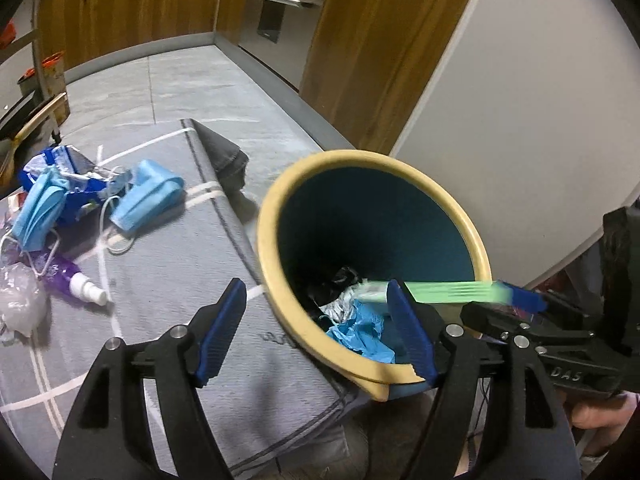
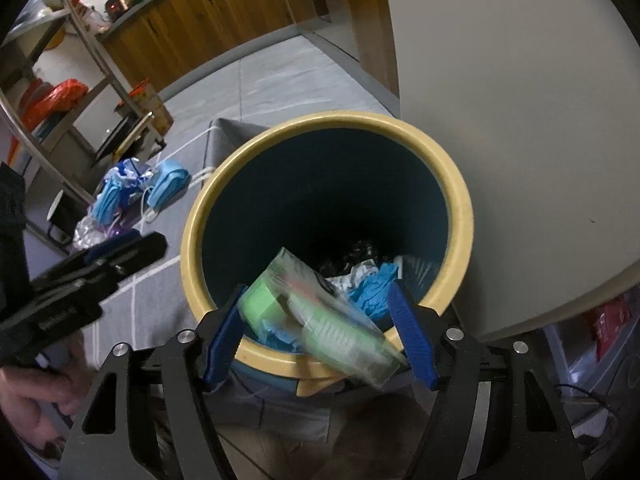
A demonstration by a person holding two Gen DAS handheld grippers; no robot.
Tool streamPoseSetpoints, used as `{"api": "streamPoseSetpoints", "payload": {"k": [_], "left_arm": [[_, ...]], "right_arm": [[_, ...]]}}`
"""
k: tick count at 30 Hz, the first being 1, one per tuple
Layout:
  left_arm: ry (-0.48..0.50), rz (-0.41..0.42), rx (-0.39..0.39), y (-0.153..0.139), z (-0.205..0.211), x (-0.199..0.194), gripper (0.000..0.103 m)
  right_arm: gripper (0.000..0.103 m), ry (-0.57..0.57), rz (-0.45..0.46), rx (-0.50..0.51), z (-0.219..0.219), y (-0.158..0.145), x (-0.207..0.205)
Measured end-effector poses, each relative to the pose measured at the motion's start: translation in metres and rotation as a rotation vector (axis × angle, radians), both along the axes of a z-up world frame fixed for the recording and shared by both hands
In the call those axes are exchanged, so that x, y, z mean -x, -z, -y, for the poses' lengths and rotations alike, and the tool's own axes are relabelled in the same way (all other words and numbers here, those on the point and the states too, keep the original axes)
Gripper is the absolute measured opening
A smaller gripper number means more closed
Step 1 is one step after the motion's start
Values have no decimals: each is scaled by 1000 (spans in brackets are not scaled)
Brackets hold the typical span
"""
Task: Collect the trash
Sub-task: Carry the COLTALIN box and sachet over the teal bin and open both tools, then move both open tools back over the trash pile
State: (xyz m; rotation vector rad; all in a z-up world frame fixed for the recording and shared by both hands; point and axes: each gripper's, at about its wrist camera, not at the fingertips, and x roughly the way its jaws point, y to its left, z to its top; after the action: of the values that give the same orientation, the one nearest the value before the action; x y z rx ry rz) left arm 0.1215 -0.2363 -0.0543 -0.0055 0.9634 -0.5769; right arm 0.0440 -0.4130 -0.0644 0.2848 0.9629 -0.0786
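Observation:
A blue bin with a cream rim (image 1: 276, 200) (image 2: 192, 232) stands on a grey mat and holds crumpled blue gloves (image 1: 360, 336) (image 2: 372, 284) and foil. My right gripper (image 2: 324, 332) is open above the bin's near rim; a green packet (image 2: 316, 320) (image 1: 440, 292), blurred, lies loose between its fingers over the bin. My left gripper (image 1: 316, 332) is open and empty at the bin's left rim. Blue face masks (image 1: 148, 196) (image 2: 168, 184), a blue wrapper (image 1: 76, 184), a purple spray bottle (image 1: 72, 280) and a clear bag (image 1: 20, 300) lie on the mat to the left.
A grey mat (image 1: 160, 320) covers the tiled floor. A white wall or door (image 1: 520, 100) stands right of the bin. Wooden cabinets (image 1: 140, 0) run along the back. A metal rack (image 2: 80, 60) with bags stands on the left.

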Motion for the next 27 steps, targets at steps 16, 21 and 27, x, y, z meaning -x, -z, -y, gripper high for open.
{"api": "streamPoseSetpoints", "payload": {"k": [16, 21, 27], "left_arm": [[-59, 12, 1, -7, -37, -2, 72], [-90, 22, 1, -10, -57, -1, 76], [-146, 25, 13, -14, -89, 0, 83]], "right_arm": [[71, -29, 23, -26, -22, -6, -12], [86, -45, 40, -25, -36, -12, -19], [91, -74, 43, -9, -60, -15, -30]]}}
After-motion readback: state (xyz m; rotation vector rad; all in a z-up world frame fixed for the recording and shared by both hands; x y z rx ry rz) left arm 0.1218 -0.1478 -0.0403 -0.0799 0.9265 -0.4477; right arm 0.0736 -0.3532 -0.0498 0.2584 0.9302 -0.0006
